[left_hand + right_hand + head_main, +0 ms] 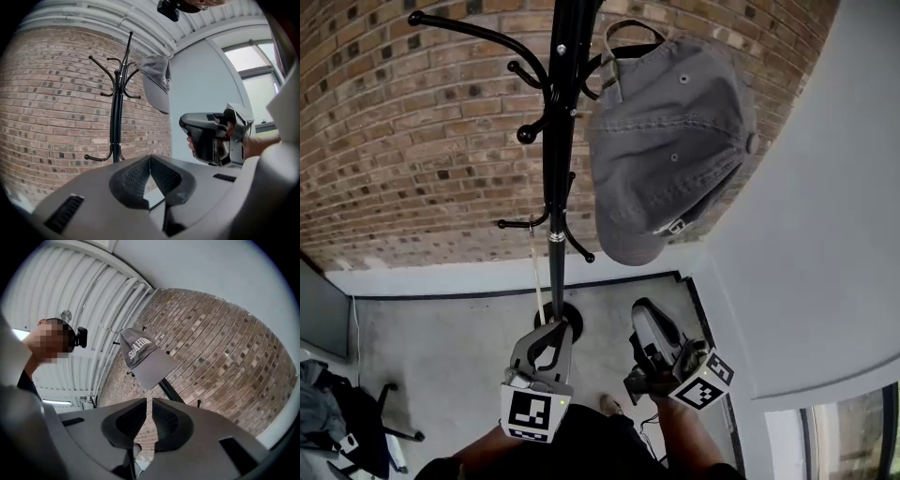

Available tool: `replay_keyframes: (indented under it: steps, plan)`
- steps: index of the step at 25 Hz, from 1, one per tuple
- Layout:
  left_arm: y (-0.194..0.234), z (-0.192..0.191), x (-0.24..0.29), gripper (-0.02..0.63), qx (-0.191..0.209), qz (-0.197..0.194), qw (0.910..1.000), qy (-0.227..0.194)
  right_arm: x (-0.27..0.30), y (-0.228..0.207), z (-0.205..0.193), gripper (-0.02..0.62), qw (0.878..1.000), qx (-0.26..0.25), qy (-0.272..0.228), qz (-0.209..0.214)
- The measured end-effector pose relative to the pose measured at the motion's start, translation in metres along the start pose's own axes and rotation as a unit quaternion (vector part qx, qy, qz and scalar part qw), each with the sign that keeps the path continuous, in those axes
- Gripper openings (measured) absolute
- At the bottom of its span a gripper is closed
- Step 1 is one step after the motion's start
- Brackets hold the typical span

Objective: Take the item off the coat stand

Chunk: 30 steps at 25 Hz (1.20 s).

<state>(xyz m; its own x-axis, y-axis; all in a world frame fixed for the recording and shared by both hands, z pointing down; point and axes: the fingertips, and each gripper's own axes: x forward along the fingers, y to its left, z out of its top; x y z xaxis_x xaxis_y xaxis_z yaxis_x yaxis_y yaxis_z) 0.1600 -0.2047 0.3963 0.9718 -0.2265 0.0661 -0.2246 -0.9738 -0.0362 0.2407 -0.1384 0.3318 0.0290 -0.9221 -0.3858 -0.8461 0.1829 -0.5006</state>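
- Here, the left gripper (150, 159) is squeezed closed with nothing in it.
- The right gripper (149, 401) is closed too, and empty.
- Both are well below the grey cap (670, 141).
- The cap hangs on a top hook of the black coat stand (558, 169), by the brick wall (412, 141).

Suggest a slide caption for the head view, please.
Grey baseball cap hangs on a black coat stand by a brick wall; left gripper and right gripper shut below.

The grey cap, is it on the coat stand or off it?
On. The grey cap hangs from an upper hook of the black coat stand, brim pointing down.
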Motion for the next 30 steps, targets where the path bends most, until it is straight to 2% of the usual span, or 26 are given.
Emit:
replay_keyframes:
  steps: [2,4,7,12,19,26,30]
  plan:
    - [-0.011,0.002,0.010,0.034,-0.018,0.028,0.9994,0.008,0.001,-0.008,0.011,0.036,0.999,0.022,0.013,0.037]
    - [-0.029,0.003,0.021,0.034,-0.036,0.043,0.9982,0.023,-0.003,-0.015,0.025,0.086,0.996,0.045,0.023,0.074]
    - [-0.054,0.009,0.038,0.034,-0.043,0.070,0.9963,0.022,-0.009,-0.031,0.043,0.103,0.988,0.086,0.031,0.128]
    - [-0.072,0.014,0.042,0.034,-0.035,0.140,0.9888,0.040,-0.011,-0.044,0.053,0.120,0.957,0.188,0.041,0.218]
    - [-0.066,0.042,0.019,0.035,-0.041,0.243,0.9687,0.027,0.018,-0.045,0.066,0.121,0.922,0.233,0.060,0.304]
    - [-0.072,0.032,0.012,0.035,-0.060,0.280,0.9569,0.045,0.036,-0.040,0.090,0.121,0.892,0.261,0.040,0.366]
    - [-0.074,0.027,0.010,0.035,-0.074,0.286,0.9540,0.054,0.034,-0.034,0.093,0.120,0.874,0.280,0.024,0.397]
